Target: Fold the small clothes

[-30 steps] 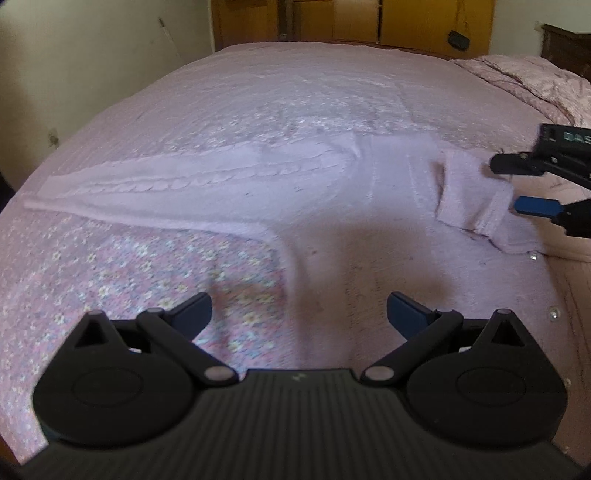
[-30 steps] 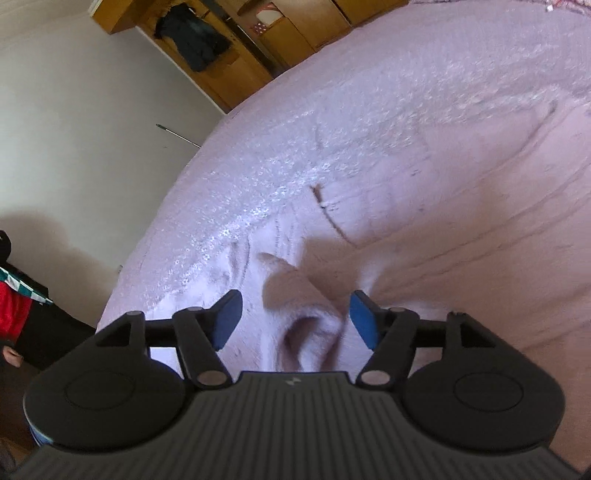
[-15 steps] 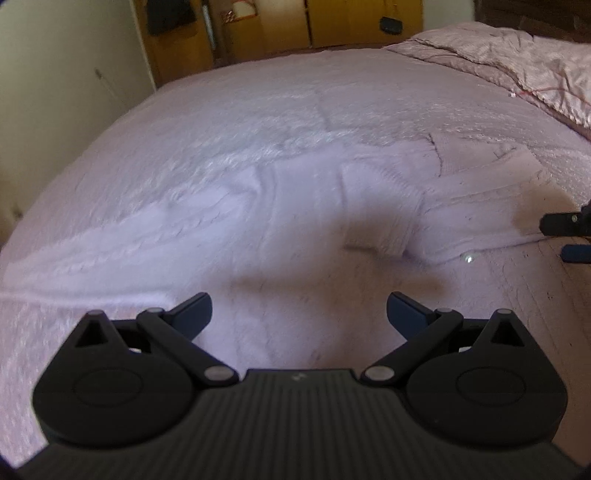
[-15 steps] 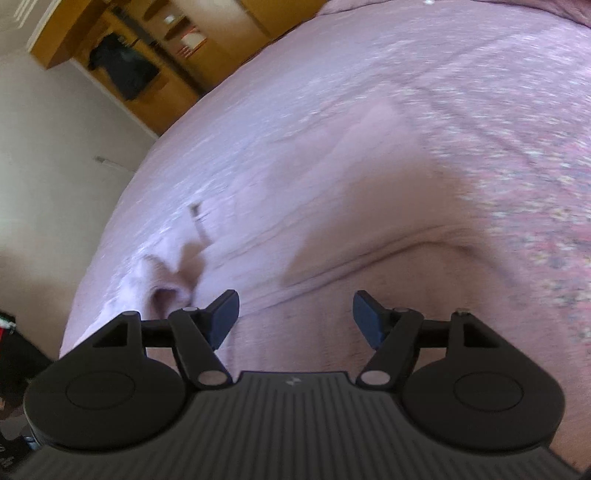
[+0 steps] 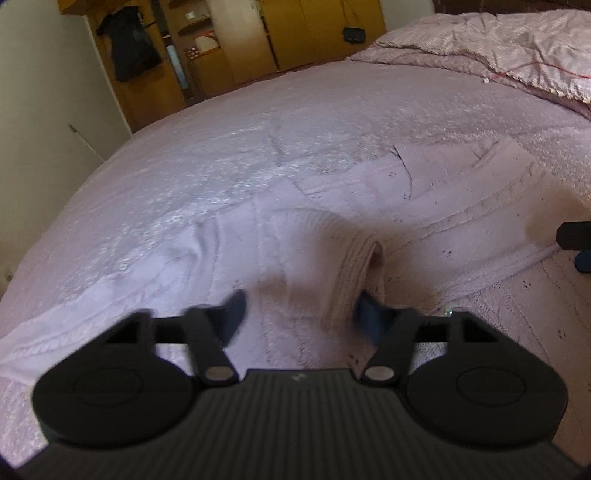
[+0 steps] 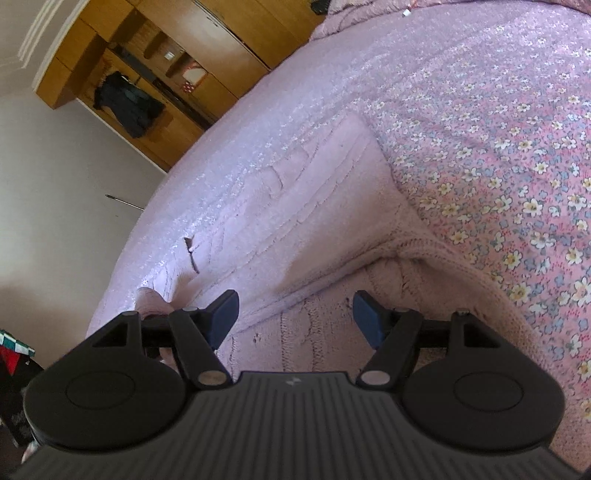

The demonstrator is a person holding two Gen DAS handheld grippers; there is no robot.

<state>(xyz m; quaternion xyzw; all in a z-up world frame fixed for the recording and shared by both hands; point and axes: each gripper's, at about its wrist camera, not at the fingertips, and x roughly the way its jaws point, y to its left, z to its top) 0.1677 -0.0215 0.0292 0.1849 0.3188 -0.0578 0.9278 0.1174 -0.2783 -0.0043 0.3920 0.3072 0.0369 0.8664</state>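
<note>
A pale pink knitted sweater (image 5: pixel 436 206) lies spread on the bed. One sleeve is folded over its body, and the ribbed cuff (image 5: pixel 354 266) stands up just ahead of my left gripper (image 5: pixel 301 314). The left gripper is open, its jaws either side of the cuff's near end, blurred by motion. My right gripper (image 6: pixel 295 317) is open and empty, low over the sweater's body (image 6: pixel 314 221) near its other sleeve (image 6: pixel 454 266). The right gripper's fingertips (image 5: pixel 576 240) show at the right edge of the left wrist view.
The bed has a pink floral cover (image 6: pixel 498 129). A crumpled pink quilt (image 5: pixel 498 48) lies at the far right. Wooden wardrobes (image 5: pixel 295 33) and a hanging dark garment (image 5: pixel 129 48) stand behind the bed, beside a white wall (image 5: pixel 40 122).
My left gripper has moved right and forward to the folded sleeve's cuff and narrowed its jaws somewhat. My right gripper has swung right across the sweater's body toward the other sleeve.
</note>
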